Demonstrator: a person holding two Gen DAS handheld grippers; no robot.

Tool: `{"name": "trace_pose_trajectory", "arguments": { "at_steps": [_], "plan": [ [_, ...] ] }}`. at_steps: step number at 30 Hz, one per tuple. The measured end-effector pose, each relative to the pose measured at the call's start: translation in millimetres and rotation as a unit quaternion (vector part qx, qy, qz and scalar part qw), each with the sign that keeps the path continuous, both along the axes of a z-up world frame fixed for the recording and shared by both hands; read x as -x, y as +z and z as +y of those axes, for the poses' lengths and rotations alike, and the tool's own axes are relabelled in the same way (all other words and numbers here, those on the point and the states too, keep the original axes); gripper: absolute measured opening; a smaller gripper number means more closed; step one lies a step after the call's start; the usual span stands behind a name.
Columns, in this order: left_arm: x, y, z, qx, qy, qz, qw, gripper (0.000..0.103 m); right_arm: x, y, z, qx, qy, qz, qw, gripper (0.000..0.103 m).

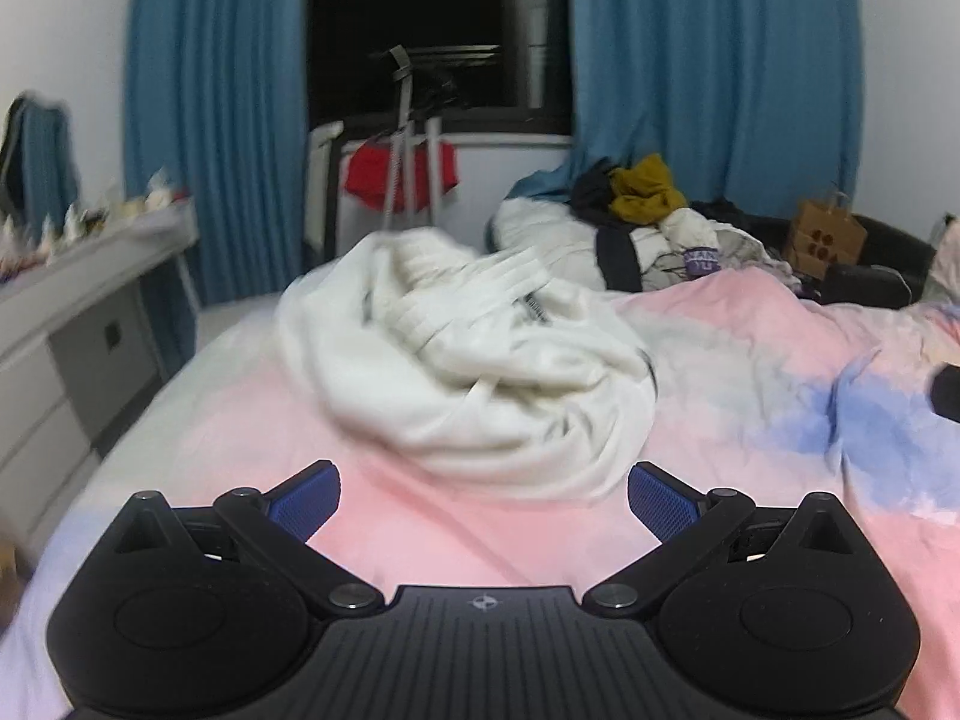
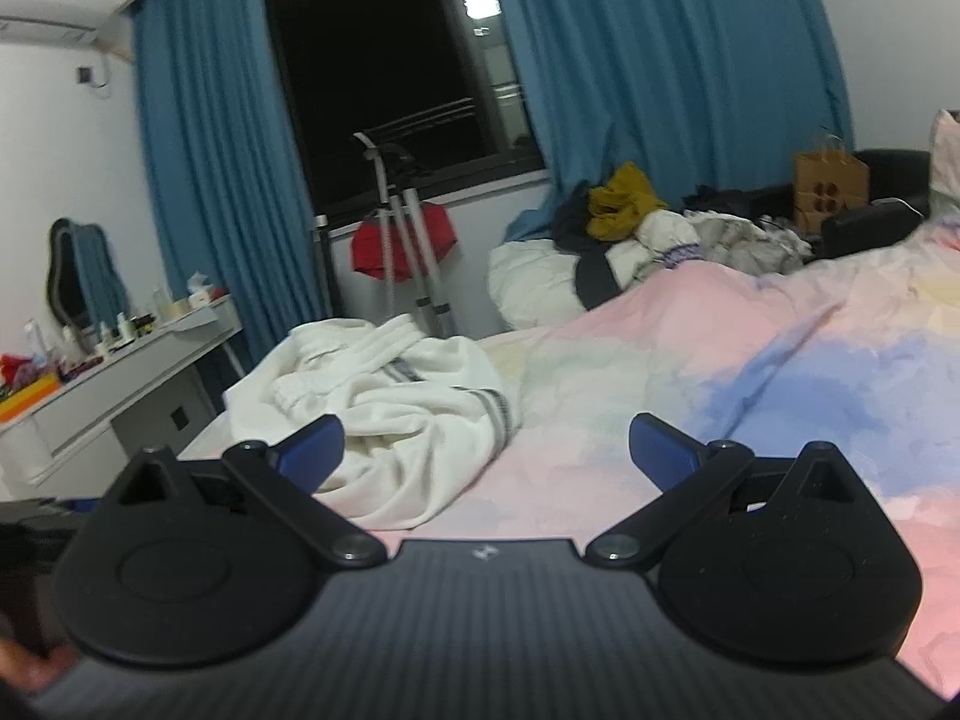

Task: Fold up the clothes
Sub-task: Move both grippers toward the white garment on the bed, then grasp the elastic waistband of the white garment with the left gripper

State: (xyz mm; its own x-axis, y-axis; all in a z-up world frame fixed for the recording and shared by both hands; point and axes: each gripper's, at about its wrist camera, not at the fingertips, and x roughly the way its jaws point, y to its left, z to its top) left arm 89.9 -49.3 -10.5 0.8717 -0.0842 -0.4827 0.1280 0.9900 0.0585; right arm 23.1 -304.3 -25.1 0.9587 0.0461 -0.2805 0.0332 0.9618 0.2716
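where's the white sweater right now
The white sweater lies crumpled on the pink bedspread, straight ahead of the open left gripper, toward the bed's dresser side.

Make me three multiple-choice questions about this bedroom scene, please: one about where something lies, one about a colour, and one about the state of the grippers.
1. Where does the crumpled white knitted garment lie?
A. on the pink and blue pastel bedspread
B. on the grey dresser
C. on the floor

2. What colour are the long fabric curtains beside the dark window?
A. red
B. blue
C. mustard yellow

3. What is the state of the left gripper and the right gripper?
A. both shut on cloth
B. one open, one shut
C. both open and holding nothing

Answers:
1. A, since the garment rests bunched on the bedspread ahead of the left gripper.
2. B, since the curtains are blue in both views.
3. C, since the blue pads stand wide apart in each view with nothing between them.
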Motion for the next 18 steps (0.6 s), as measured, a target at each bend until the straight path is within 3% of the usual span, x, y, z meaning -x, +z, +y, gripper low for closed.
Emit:
{"name": "trace_pose_trajectory", "arguments": {
  "at_steps": [9, 14, 18],
  "plan": [
    [-121, 9, -63, -0.054, -0.040, -0.047, 0.9966, 0.102, -17, -13, -40, -0.031, -0.046, 0.037, 0.998, 0.103],
    [-207, 6, -88, -0.085, -0.035, -0.045, 0.9948, 0.102, -29, -26, -43, -0.036, -0.036, 0.055, 0.997, 0.103],
    [-262, -4, -102, -0.107, -0.035, -0.018, 0.9935, 0.099, -39, -35, -45, -0.039, -0.028, 0.069, 0.996, 0.103]
  ]
}}
